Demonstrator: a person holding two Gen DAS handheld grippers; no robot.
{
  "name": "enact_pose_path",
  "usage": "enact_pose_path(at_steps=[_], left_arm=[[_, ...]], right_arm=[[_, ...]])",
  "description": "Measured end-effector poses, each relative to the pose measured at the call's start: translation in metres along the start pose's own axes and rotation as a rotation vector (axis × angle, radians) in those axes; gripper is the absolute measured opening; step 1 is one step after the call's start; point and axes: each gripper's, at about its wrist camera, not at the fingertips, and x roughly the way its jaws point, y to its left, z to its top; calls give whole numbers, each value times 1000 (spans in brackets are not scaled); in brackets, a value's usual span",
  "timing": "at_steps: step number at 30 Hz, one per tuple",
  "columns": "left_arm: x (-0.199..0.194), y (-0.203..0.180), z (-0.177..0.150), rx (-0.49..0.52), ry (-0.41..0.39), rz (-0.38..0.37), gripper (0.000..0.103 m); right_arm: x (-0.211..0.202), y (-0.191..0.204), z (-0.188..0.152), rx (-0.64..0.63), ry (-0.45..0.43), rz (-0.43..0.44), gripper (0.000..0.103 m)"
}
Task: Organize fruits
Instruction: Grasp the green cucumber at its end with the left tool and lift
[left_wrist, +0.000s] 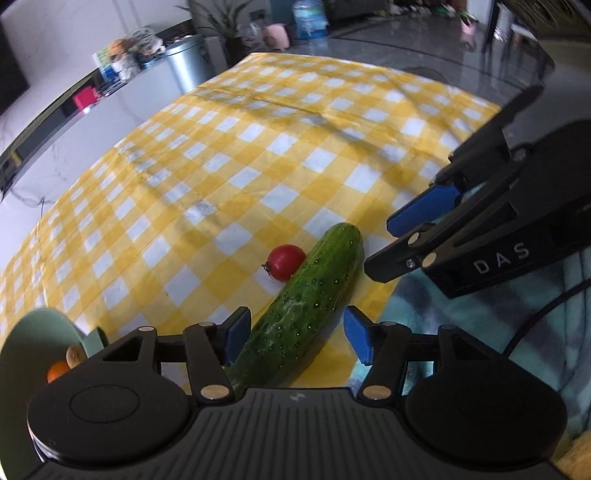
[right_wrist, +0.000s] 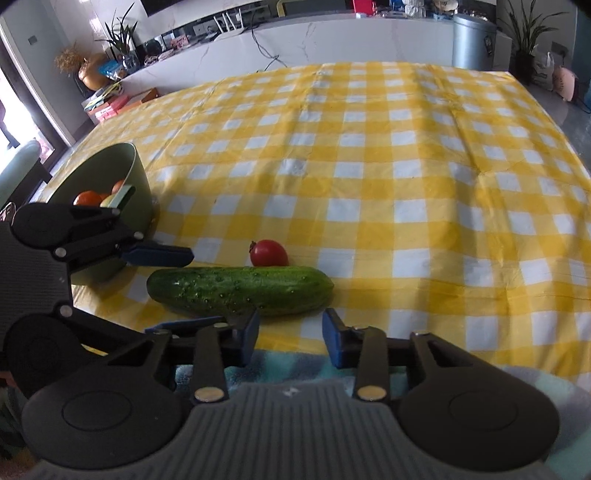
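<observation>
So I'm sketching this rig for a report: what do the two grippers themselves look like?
Both match: black plastic bodies with two round discs, a ribbed central plate, linkage bars with silver rivets, and blue pads on the jaws. The left gripper carries a small round mark on its plate; the right gripper has white "DAS" lettering on its side and a black cable trailing behind. No sleeves or hands show.
</observation>
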Motion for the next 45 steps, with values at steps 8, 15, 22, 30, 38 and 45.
enact_pose_path(at_steps=[8, 15, 22, 30, 38, 45], left_arm=[[22, 3, 4, 69, 65, -47, 71], [31, 8, 8, 40, 83, -78, 72], [27, 2, 4, 48, 50, -48, 60], [19, -14, -4, 82, 15, -2, 49], [0, -9, -10, -19, -29, 11, 45], [-22, -6, -10, -81, -80, 17, 45]], right_arm=[[12, -4, 5, 31, 39, 17, 32], [13, -6, 5, 49, 41, 34, 33], [13, -9, 6, 67, 35, 44, 33], [9, -12, 5, 86, 7, 44, 33], [4, -13, 4, 109, -24, 26, 34], [1, -15, 5, 130, -46, 27, 36]])
